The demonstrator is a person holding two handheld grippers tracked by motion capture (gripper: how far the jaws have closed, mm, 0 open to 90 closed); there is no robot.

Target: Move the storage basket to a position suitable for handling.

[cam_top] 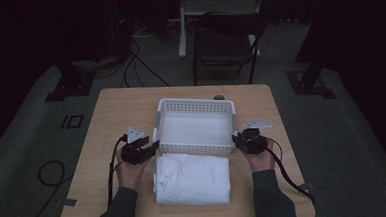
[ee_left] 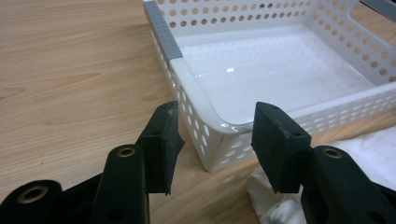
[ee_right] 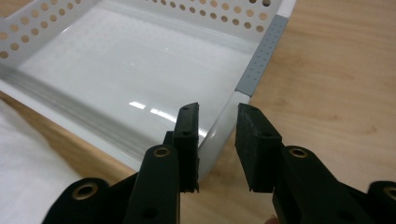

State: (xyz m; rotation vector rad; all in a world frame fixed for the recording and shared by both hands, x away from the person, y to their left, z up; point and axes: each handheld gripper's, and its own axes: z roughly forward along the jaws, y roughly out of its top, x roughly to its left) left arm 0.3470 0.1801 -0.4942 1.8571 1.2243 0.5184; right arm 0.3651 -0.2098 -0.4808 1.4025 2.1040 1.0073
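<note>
Here the white basket (cam_top: 196, 126) sits empty mid-table (cam_top: 111, 113), with a folded white towel (cam_top: 192, 178) just in front of it, likely waiting to go in. The left claw (cam_top: 150, 148) hangs open at the basket's near left corner; the right claw (cam_top: 237, 140), open more narrowly, straddles the near right corner's rim, seemingly to steady or shift it.

Showing no readable text, labels, brands or numbers anywhere on the white basket (ee_left: 196, 93) or around it.
</note>
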